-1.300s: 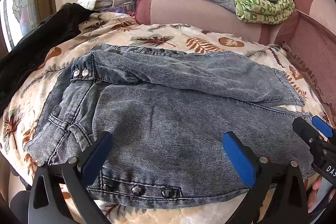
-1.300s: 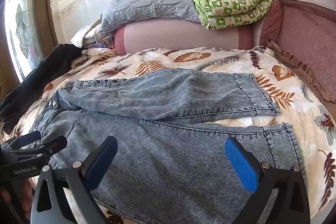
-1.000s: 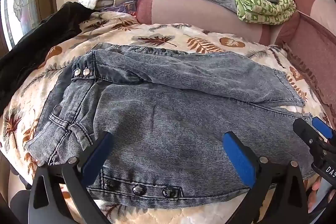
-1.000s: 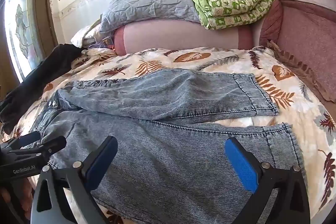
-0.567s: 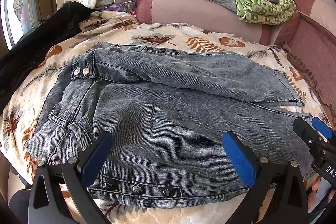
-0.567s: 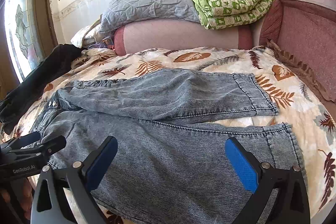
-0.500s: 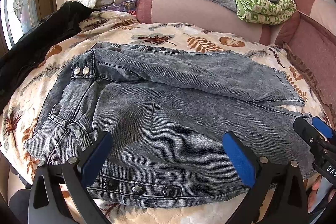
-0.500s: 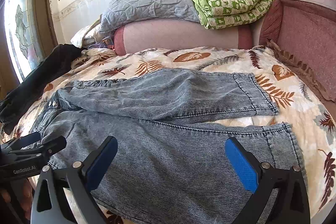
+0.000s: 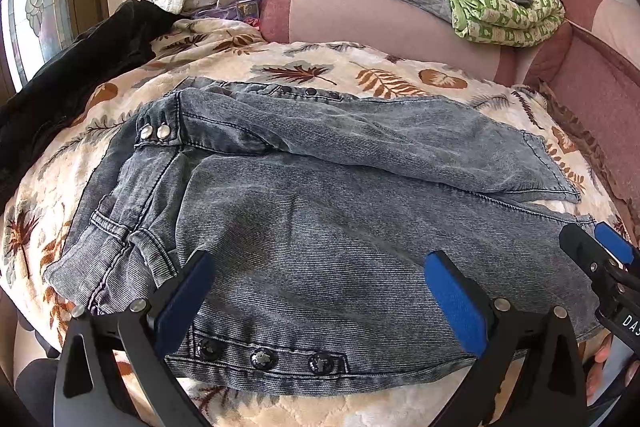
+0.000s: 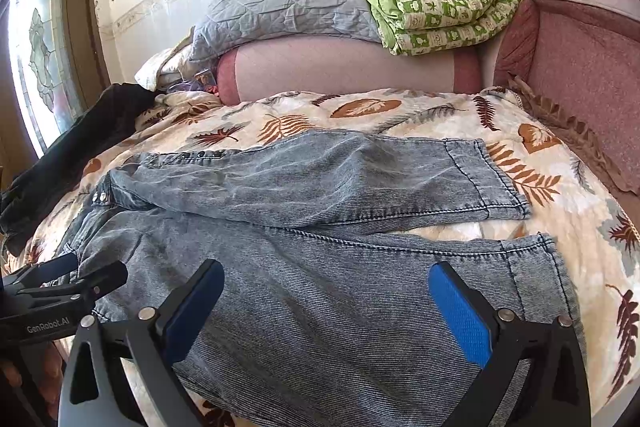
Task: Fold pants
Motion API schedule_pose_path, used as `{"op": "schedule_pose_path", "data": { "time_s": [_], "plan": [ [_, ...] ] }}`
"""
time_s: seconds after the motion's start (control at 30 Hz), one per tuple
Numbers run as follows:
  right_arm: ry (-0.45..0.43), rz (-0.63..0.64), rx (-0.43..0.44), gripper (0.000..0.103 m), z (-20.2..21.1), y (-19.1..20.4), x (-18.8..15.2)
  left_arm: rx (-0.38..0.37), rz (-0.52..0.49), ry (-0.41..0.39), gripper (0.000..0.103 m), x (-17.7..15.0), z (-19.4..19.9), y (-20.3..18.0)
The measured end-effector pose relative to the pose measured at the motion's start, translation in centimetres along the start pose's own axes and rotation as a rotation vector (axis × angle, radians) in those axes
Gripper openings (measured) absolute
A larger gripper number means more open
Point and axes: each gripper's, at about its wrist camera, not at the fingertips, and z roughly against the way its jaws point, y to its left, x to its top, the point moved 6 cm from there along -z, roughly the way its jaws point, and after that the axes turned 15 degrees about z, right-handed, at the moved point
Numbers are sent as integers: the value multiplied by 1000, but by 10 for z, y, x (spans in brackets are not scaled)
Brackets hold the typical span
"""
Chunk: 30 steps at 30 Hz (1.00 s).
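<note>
Grey-blue denim pants point(image 9: 320, 219) lie spread flat on a leaf-print bedspread point(image 9: 380, 79), waistband to the left, two legs running right with a gap between the hems; they also show in the right wrist view point(image 10: 320, 267). My left gripper point(image 9: 316, 291) is open and empty, hovering over the near edge by the waist buttons. My right gripper point(image 10: 324, 299) is open and empty over the near leg. Each gripper shows at the edge of the other's view, the right one point(image 9: 600, 259) and the left one point(image 10: 72, 283).
A pink bolster point(image 10: 344, 67) lies along the back with a grey quilt point(image 10: 280, 3) and a green patterned blanket point(image 10: 444, 15) on it. A black garment point(image 9: 80, 67) lies at the left. A pink padded side point(image 10: 580, 67) borders the right. A window is at far left.
</note>
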Motion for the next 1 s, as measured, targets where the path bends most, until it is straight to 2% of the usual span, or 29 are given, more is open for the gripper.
{"op": "schedule_pose_path", "data": {
  "time_s": [0.5,0.57,0.63,0.7,0.77,0.8,0.83,0.93,1.0],
  "plan": [
    [-2,-1,0,103,0,0,0,-25,12,5,103,0,0,0],
    [0,-7,2,103,1,0,-1,-64,27,46,103,1,-1,1],
    [22,-54,49,103,0,-6,-3,-106,48,106,103,6,-3,6],
    [51,-137,125,103,0,-17,-6,-134,65,145,103,18,-3,16],
    [68,-218,167,103,-1,-38,-7,-159,83,157,103,35,-1,26],
    [86,-243,184,103,-4,-49,-5,-158,97,188,103,43,-1,32],
    [105,-260,199,103,-7,-62,-1,-155,85,170,103,56,0,36],
    [102,-323,198,103,-19,-112,21,-122,27,138,103,97,-4,46],
    [125,-354,185,103,-39,-147,39,-100,47,173,103,124,-20,61]
  ]
}}
